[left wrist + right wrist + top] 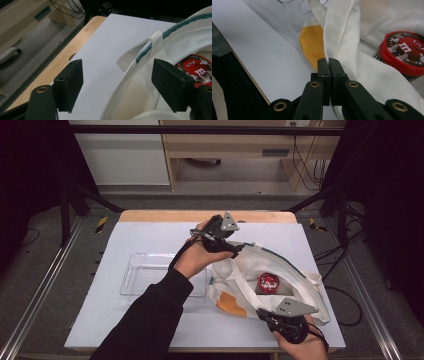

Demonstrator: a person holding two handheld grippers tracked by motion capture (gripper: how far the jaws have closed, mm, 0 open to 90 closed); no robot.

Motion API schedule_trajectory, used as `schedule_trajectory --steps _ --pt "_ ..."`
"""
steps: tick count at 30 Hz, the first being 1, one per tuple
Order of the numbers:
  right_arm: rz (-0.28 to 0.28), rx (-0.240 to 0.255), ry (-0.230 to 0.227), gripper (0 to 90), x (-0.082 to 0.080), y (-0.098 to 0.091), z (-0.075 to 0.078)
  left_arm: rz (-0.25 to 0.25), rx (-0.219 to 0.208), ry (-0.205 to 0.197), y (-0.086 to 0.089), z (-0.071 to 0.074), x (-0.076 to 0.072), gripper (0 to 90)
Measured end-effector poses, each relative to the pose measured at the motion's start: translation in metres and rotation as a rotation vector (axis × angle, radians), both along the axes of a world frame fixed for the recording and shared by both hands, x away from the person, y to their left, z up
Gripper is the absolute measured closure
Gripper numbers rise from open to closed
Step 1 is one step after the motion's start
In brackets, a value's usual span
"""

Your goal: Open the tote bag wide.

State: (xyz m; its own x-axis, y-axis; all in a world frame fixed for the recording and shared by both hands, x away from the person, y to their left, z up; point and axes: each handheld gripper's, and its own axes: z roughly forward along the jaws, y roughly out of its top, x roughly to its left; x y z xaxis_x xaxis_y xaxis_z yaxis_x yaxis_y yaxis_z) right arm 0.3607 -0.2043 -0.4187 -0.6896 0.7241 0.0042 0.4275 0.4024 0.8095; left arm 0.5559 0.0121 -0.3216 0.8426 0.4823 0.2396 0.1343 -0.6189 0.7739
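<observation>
While R fingers [329,62] pinch bag [342,32]

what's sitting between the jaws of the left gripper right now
In the left gripper view, the bag's green-trimmed rim and a strap loop stand between the open jaws of the left gripper, untouched; white table lies behind them.
</observation>
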Motion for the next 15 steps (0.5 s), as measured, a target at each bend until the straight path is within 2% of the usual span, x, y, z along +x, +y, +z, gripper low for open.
schedule_trajectory --steps 6,8,9,10,12,13,14,15 --pt "0.004 0.01 0.0 89.3 -0.002 -0.002 0.001 -0.034 0.038 0.056 -0.003 -0.009 0.009 37.6" --pt "0.003 0.014 0.002 89.3 -0.002 -0.002 0.001 -0.043 0.058 0.054 -0.006 -0.011 0.011 45.4" --pt "0.003 0.014 0.002 89.3 -0.002 -0.002 0.001 -0.045 0.056 0.054 -0.007 -0.011 0.012 45.4" --pt "0.004 0.012 0.0 89.3 -0.003 -0.002 0.001 -0.055 0.068 0.054 -0.009 -0.012 0.013 51.7" --pt "0.005 0.014 0.003 89.3 -0.003 -0.002 0.001 -0.064 0.091 0.051 -0.011 -0.012 0.014 54.5" --pt "0.008 0.013 0.004 89.4 -0.003 -0.002 0.001 -0.066 0.093 0.052 -0.013 -0.012 0.015 61.1" --pt "0.008 0.013 0.004 89.4 -0.003 -0.002 0.001 -0.068 0.096 0.051 -0.013 -0.012 0.016 61.1" --pt "0.013 0.01 0.008 89.3 -0.003 -0.001 0.001 -0.073 0.09 0.054 -0.015 -0.012 0.017 68.9"
